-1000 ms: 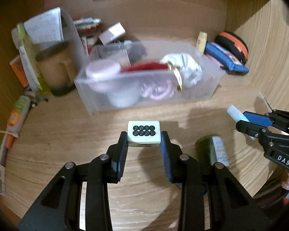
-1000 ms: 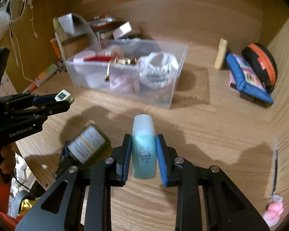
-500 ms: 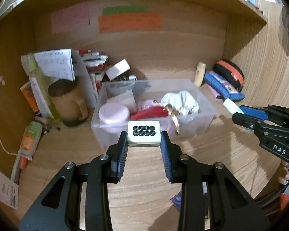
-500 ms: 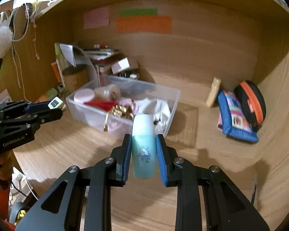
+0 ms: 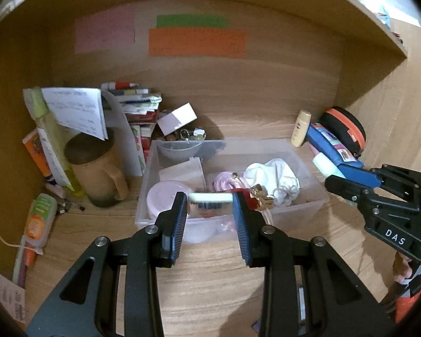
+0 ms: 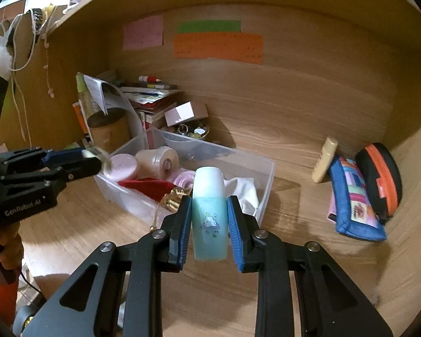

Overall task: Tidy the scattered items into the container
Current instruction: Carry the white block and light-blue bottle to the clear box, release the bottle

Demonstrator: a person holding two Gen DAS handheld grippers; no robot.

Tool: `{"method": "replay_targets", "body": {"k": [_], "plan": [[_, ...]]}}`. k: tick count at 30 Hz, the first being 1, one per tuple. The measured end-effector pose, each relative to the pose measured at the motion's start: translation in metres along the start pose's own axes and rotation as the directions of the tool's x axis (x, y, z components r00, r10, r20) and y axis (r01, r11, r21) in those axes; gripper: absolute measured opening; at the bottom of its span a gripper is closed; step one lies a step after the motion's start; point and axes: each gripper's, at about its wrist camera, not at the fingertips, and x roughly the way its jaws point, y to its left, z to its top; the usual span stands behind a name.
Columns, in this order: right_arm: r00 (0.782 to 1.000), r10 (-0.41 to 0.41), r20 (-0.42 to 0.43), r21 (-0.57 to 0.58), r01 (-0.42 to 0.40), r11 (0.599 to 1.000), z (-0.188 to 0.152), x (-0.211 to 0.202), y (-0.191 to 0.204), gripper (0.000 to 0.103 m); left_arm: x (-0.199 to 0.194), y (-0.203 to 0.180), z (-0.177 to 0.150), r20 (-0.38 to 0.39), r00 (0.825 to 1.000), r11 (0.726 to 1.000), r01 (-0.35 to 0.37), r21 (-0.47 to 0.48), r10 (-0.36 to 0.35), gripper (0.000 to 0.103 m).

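Note:
My left gripper (image 5: 210, 201) is shut on a white mahjong tile (image 5: 207, 197), seen edge-on in front of the near wall of the clear plastic container (image 5: 303, 210). My right gripper (image 6: 209, 200) is shut on a small teal bottle (image 6: 210, 224) with a pale cap, held upright before the container (image 6: 268, 174). In the left wrist view the right gripper (image 5: 334, 175) hangs by the container's right end with the bottle (image 5: 324, 164) in it. The left gripper (image 6: 94, 161) shows at the container's left end in the right wrist view. Inside lie a pink jar (image 6: 120, 164), red cloth and white cloth (image 5: 278, 174).
A brown mug (image 5: 98, 174), papers and stacked books crowd the back left corner. A white box (image 5: 176, 119) sits behind the container. At the right lie a cream tube (image 6: 324, 158), a blue pouch (image 6: 353, 199) and a black-and-orange case (image 6: 379, 179). An orange tube (image 5: 39, 219) lies at left.
Both grippers have risen and come closer to the container, each keeping its item. The tile's dotted face no longer shows; it is now edge-on. A green bottle on the desk dropped out of view.

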Motion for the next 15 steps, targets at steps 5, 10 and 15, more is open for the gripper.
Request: {"method": "replay_targets", "body": {"k": [5, 10, 15], "plan": [[1.000, 0.016, -0.023, -0.013, -0.016, 1.000, 0.003, 0.021, -0.001, 0.023, 0.022, -0.003, 0.005, -0.023, 1.000, 1.000, 0.009, 0.010, -0.009, 0.032], [0.999, 0.025, -0.045, -0.002, -0.025, 1.000, 0.005, 0.042, -0.007, 0.023, 0.042, -0.002, 0.009, -0.054, 0.998, 1.000, 0.010, 0.013, -0.009, 0.031], [0.997, 0.034, -0.076, 0.019, -0.033, 0.999, 0.006, 0.060, -0.016, 0.023, 0.041, -0.001, 0.005, -0.067, 0.997, 0.999, 0.025, 0.023, -0.023, 0.031]]}}
